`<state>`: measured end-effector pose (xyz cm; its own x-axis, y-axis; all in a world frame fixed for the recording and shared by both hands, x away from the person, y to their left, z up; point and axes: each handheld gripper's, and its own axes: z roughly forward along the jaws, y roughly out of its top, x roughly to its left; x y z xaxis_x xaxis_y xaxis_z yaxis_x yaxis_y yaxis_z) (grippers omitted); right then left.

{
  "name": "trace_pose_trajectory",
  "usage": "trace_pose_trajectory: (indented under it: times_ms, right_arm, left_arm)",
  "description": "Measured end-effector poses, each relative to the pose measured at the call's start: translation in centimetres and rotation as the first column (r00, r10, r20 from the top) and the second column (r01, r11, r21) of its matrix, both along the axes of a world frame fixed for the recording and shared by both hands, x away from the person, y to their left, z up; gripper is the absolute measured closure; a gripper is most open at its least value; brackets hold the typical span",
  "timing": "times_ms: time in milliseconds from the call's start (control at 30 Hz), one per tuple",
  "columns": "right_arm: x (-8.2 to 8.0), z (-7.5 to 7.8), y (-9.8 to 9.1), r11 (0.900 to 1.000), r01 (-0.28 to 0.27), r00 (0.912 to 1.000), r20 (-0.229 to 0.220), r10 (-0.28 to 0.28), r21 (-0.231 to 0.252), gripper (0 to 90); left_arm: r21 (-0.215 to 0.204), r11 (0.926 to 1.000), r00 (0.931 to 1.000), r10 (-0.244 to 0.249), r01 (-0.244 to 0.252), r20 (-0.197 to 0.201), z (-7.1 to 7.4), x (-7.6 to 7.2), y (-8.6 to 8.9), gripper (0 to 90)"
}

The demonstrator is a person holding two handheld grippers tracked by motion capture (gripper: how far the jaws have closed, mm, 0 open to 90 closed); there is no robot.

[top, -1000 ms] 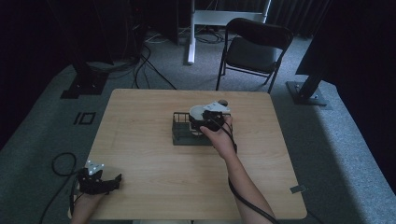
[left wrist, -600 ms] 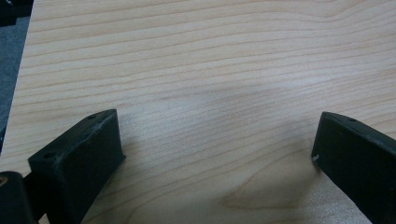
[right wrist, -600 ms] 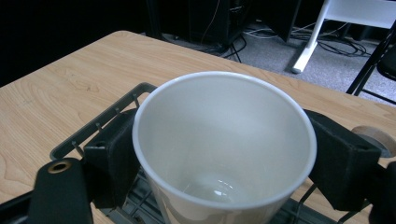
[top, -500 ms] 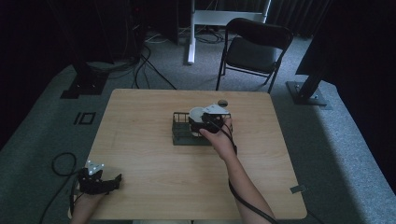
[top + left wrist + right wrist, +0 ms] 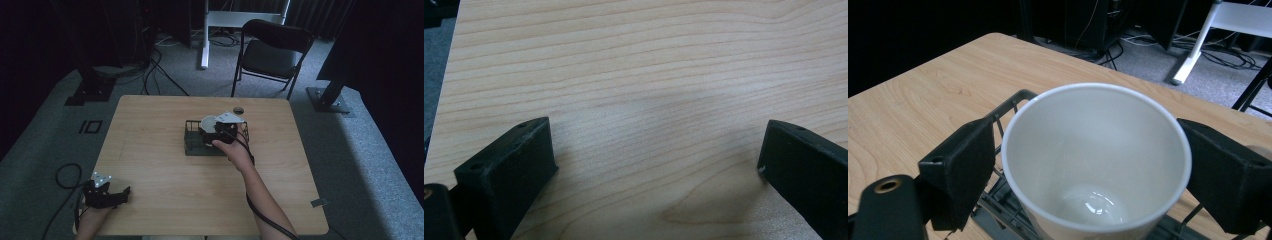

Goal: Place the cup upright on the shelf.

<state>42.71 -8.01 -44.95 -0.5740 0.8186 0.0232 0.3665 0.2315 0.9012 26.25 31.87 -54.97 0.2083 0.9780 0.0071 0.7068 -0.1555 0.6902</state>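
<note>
right tool (image 5: 1088,165) clamps white cup (image 5: 1096,155) over rack (image 5: 192,145); left tool (image 5: 654,165) apart near table edge (image 5: 449,100).

Around our table

We see a chair (image 5: 274,52) upper centre, cables (image 5: 155,60) upper left, floor (image 5: 45,150) at left.

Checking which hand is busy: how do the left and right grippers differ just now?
The left gripper sits at the table's near left corner, jaws wide over bare wood; the right gripper is over the wire rack mid-table. The left holds nothing; the right's jaws flank a white cup. Both are black, two-jawed and hand-held.
</note>
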Motion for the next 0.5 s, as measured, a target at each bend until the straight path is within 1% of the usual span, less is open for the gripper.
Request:
trace_pose_trajectory:
  times_ms: [167, 267, 300, 400, 500]
  right_arm:
    - [-0.2, 0.2, -0.4, 1.0, 0.008, 0.9999, 0.012, -0.008, -0.002, 11.8]
    - [-0.3, 0.3, -0.6, 1.0, 0.008, 0.9999, 0.011, -0.008, 0.0, 11.8]
    - [-0.4, 0.4, -0.7, 0.9999, 0.009, 0.9998, 0.017, -0.009, -0.006, 11.8]
    - [-0.6, 0.7, -0.9, 0.9999, 0.009, 0.9997, 0.021, -0.009, 0.006, 11.8]
    - [-0.9, 0.8, -1.1, 0.9999, 0.006, 0.9996, 0.027, -0.006, 0.008, 11.8]
  left_arm:
    - [0.0, 1.0, 1.0, 0.0, 0.0, 0.0, 0.0, 0.0, 0.0, 1.9]
    - [0.0, 1.0, 1.0, 0.0, 0.0, 0.0, 0.0, 0.0, 0.0, 1.9]
    - [0.0, 1.0, 1.0, 0.0, 0.0, 0.0, 0.0, 0.0, 0.0, 1.9]
    - [0.0, 1.0, 1.0, 0.0, 0.0, 0.0, 0.0, 0.0, 0.0, 1.9]
    - [0.0, 1.0, 1.0, 0.0, 0.0, 0.0, 0.0, 0.0, 0.0, 1.9]
